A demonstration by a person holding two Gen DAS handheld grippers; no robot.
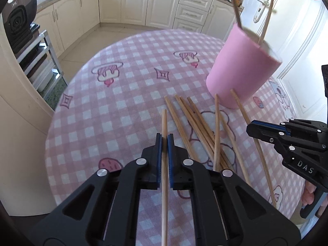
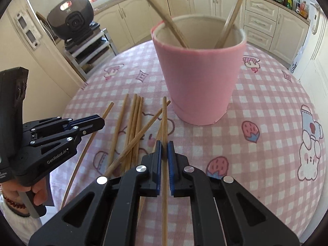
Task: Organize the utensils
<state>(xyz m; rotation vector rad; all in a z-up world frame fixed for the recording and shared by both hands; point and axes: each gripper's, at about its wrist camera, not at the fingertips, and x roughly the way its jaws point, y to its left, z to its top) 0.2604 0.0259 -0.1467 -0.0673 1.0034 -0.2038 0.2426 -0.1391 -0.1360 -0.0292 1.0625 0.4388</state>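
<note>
The left gripper (image 1: 164,141) is clamping one wooden chopstick (image 1: 164,123) between its blue pads (image 1: 159,155), the jaws drawn in tight against the stick. That chopstick is running lengthwise through the closed jaws, its tip poking out past the fingertips toward the far side of the table and its other end passing back under the gripper body. The right gripper (image 2: 164,147) is doing the same with a second chopstick (image 2: 164,119), which is lying straight along the line of its fingers and is squeezed between the pads, with its far tip reaching close to the base of the pink cup (image 2: 198,78).

Just beside both grippers, a loose pile of chopsticks (image 1: 196,127) is lying on the pink checked tablecloth (image 1: 123,94), some crossing over one another, fanned out between the two tools. In the left wrist view the pile is sitting to the right of the held stick; in the right wrist view it is sitting to the left. The cup is standing upright just beyond the pile, and chopsticks in the cup (image 2: 233,16) are leaning against its inner wall, their tops sticking out above the rim. A person's hand (image 2: 39,192) is gripping the handle of the left tool at the edge of the right wrist view.
</note>
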